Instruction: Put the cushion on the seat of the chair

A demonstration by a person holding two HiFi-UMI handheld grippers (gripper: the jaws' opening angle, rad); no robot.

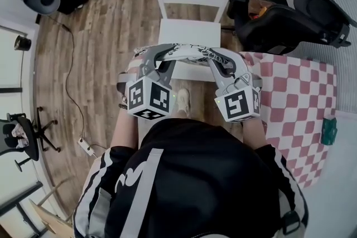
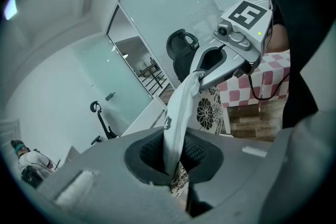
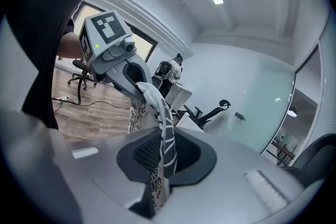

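A white cushion with a black flower print (image 1: pixel 187 53) is stretched between my two grippers. In the head view it lies across the front part of the white wooden chair's seat (image 1: pixel 189 30). The left gripper (image 1: pixel 154 54) is shut on the cushion's left end, the right gripper (image 1: pixel 216 56) on its right end. In the left gripper view the cloth (image 2: pixel 178 113) runs out of the shut left gripper (image 2: pixel 176 161) to the other gripper (image 2: pixel 207 68). In the right gripper view the cloth (image 3: pixel 164 134) is pinched in the right gripper (image 3: pixel 161 161).
A black office chair (image 1: pixel 279 22) stands right of the white chair. A table with a red-and-white checked cloth (image 1: pixel 295 97) is at the right, with a green thing (image 1: pixel 329 131) on its edge. A power strip and cable (image 1: pixel 85 146) lie on the wooden floor at left.
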